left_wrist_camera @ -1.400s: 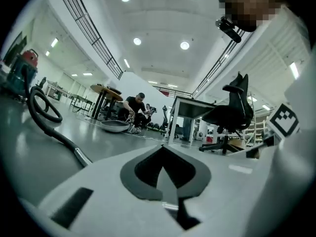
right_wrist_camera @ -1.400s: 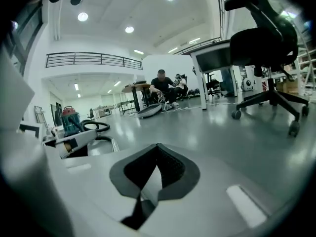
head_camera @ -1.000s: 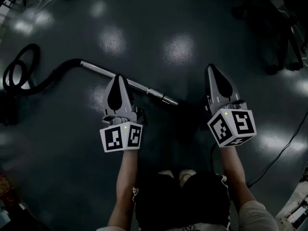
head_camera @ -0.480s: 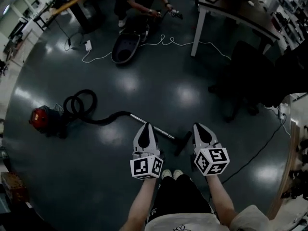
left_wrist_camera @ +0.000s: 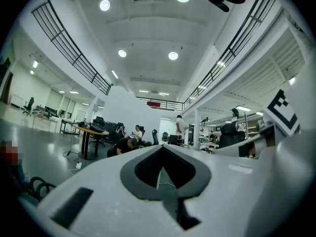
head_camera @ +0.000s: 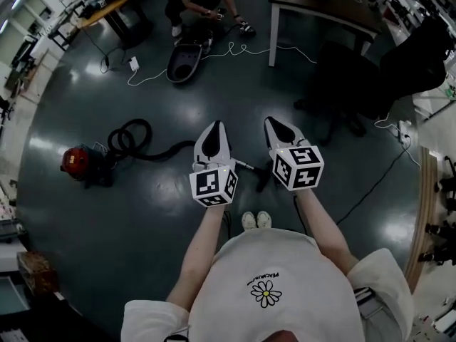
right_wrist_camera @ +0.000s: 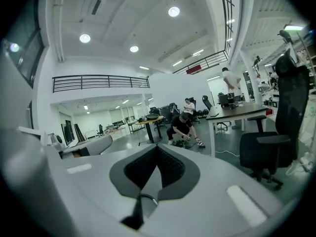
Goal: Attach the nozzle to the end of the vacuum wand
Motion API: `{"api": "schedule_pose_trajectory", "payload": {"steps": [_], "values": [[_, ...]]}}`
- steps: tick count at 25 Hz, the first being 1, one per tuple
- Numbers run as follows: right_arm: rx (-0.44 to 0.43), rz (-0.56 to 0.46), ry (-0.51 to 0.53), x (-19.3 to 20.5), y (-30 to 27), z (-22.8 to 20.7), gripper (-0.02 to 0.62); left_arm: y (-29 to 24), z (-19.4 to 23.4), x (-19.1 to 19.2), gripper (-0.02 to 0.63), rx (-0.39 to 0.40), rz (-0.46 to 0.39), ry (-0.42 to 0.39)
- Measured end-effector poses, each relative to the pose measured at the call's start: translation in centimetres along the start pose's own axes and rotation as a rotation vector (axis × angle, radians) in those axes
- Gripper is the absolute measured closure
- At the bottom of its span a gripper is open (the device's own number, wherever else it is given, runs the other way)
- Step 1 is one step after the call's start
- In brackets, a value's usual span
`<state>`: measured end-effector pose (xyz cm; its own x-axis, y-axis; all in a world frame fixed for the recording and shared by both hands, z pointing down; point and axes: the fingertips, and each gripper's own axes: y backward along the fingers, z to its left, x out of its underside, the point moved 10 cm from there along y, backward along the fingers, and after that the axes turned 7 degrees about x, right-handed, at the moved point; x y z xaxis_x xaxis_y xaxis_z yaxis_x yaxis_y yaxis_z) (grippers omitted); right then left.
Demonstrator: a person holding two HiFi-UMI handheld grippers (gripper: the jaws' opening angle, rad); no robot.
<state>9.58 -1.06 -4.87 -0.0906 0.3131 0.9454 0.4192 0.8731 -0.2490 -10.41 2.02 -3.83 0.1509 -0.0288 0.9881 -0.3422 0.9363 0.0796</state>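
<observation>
Left gripper [head_camera: 215,127] and right gripper [head_camera: 273,122]: jaws closed, empty. They hide most of the vacuum wand [head_camera: 244,166]; the nozzle [head_camera: 264,179] is possibly attached. The shirt print is illegible.

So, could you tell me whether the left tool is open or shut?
Shut: on the grey left tool the jaws meet, nothing between them.

A black office chair [head_camera: 340,84] stands just beside a dark table [head_camera: 324,9].

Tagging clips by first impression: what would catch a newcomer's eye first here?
The left tongs and right tongs, both shut and empty, stand side by side mid-frame in the head view. On the dark floor to their left sits a red vacuum, its black hose coiled beside it.
</observation>
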Motion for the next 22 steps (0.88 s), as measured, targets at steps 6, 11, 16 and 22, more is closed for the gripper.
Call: {"api": "schedule_pose_trajectory", "payload": {"steps": [6, 11, 16, 22], "values": [[-0.035, -0.046, 0.035, -1.1, 1.4, 2.4, 0.589, 1.2, -0.3, -1.3, 0.603, -0.018, -0.021, 0.018], [-0.025, -0.081, 0.038, -1.1, 2.0, 3.5, 0.589, 1.9, -0.3, -2.3, 0.603, -0.004, -0.055, 0.016], [-0.008, -0.090, 0.040, -1.0, 2.7, 3.4, 0.589, 2.4, -0.6, -2.8, 0.603, 0.006, -0.067, 0.006], [-0.013, -0.110, 0.059, -1.5, 3.1, 4.1, 0.589, 3.2, -0.6, -3.2, 0.603, 0.012, -0.081, 0.014]]}}
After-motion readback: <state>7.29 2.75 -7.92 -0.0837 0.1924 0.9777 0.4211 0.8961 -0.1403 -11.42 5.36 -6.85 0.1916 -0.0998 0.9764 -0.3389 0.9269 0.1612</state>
